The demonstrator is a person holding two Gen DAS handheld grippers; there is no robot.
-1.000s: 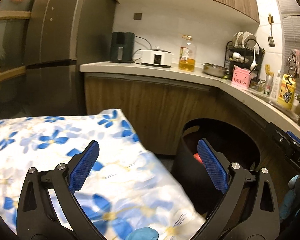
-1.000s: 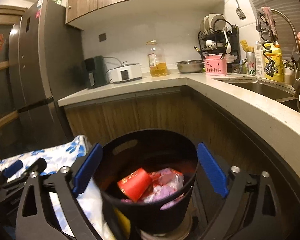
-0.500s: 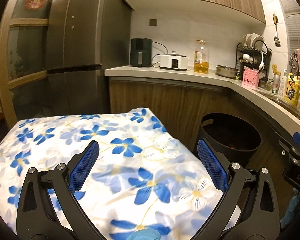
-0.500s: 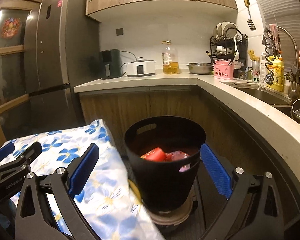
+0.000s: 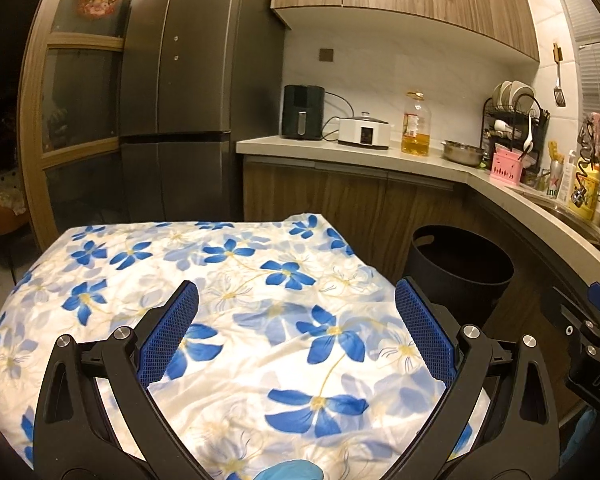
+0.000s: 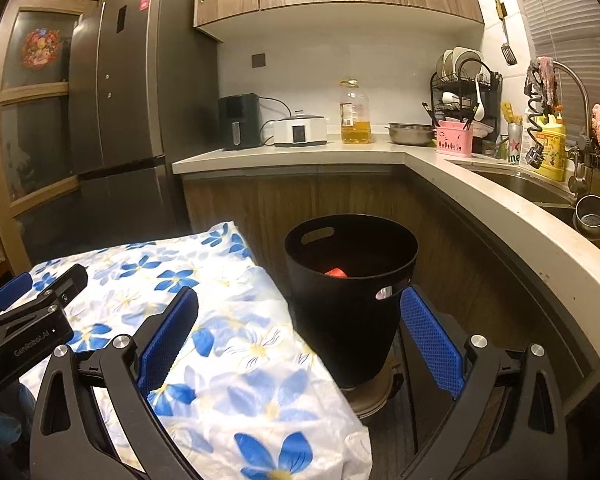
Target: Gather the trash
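A black round trash bin (image 6: pixel 350 300) stands on the floor between a table and the cabinets; a bit of red trash (image 6: pixel 335 272) shows inside it. In the left wrist view the same trash bin (image 5: pixel 458 272) is at the right, its contents hidden. My left gripper (image 5: pixel 298 336) is open and empty above the table's floral cloth (image 5: pixel 236 280). My right gripper (image 6: pixel 298 340) is open and empty, held in front of the bin over the cloth's corner. The left gripper's body (image 6: pixel 28 320) shows at the left of the right wrist view.
A curved counter (image 6: pixel 480 192) wraps around the bin, with a sink (image 6: pixel 540 192) on the right. An oil bottle (image 5: pixel 415 126), cooker (image 5: pixel 364 132), air fryer (image 5: pixel 303 112) and dish rack (image 5: pixel 514 128) stand on it. A dark fridge (image 5: pixel 196 100) rises behind the table.
Both grippers have drawn back and up from the bin, which now looks smaller and farther. More of the floral cloth shows under the left gripper. Both stay open and empty.
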